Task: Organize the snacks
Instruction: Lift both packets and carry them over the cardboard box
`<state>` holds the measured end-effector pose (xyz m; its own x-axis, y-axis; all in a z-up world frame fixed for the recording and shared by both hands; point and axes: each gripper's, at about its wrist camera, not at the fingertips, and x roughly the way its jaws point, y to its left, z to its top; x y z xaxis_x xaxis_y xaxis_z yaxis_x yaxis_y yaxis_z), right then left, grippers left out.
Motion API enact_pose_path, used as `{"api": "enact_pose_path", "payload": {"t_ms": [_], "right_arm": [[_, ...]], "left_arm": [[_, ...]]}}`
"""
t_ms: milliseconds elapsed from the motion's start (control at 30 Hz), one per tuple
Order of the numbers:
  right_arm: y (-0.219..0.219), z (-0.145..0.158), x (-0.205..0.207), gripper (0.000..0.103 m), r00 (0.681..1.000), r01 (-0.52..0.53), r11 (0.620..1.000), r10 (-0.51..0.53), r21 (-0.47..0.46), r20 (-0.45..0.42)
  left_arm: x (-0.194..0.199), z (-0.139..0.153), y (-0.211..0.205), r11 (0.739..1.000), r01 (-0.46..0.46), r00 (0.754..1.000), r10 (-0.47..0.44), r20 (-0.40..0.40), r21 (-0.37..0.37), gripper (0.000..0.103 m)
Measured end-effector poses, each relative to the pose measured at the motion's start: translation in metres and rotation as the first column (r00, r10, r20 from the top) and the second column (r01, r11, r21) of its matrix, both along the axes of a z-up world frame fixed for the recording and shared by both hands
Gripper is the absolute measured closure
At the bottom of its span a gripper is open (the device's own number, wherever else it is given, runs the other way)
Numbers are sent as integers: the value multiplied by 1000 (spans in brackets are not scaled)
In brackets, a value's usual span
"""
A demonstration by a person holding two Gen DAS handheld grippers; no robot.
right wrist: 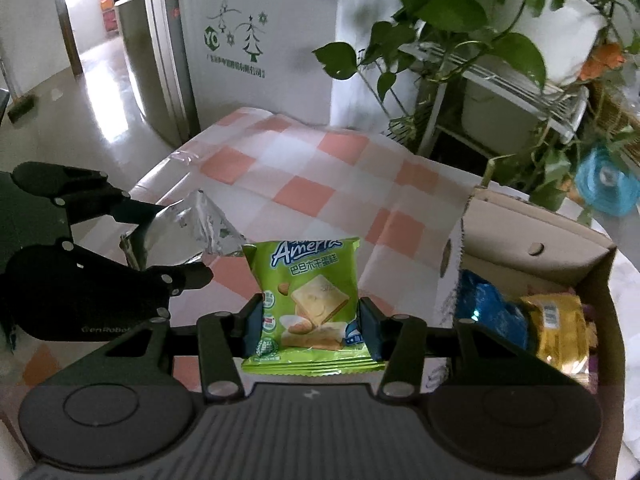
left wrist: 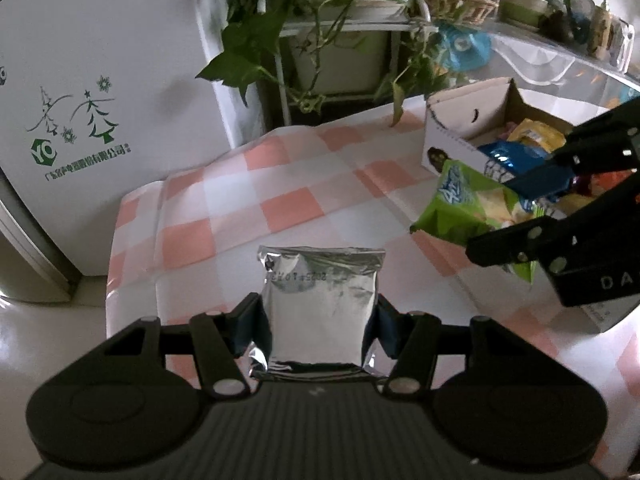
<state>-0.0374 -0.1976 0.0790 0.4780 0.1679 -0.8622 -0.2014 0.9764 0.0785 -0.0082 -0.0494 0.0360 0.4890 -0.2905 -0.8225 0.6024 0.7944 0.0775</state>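
Observation:
My left gripper (left wrist: 318, 320) is shut on a silver foil snack packet (left wrist: 320, 300), held above the pink-and-white checked tablecloth (left wrist: 256, 184). My right gripper (right wrist: 310, 320) is shut on a green almond-cake packet (right wrist: 310, 300), lifted beside the cardboard box (right wrist: 520, 232). From the left wrist view the right gripper (left wrist: 516, 212) shows at the right with the green packet (left wrist: 468, 204) in front of the box (left wrist: 460, 128). The right wrist view catches the left gripper (right wrist: 176, 236) at the left with the silver packet (right wrist: 192, 224).
The box holds a blue packet (right wrist: 488, 308), a yellow packet (right wrist: 560, 328) and other snacks. A white freezer with green printing (left wrist: 80, 92) stands behind the table. A plant stand with trailing leaves (left wrist: 320, 32) is at the back, and a glass table (left wrist: 560, 64) lies far right.

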Motion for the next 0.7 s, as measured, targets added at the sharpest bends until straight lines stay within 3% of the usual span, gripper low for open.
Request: {"api": "enact_pose_path", "payload": {"t_ms": [700], "right_arm": [[-22, 21, -22, 47, 998, 16, 999, -13, -40, 56]], "left_arm": [[-2, 17, -24, 998, -32, 999, 32, -1, -60, 45]]}}
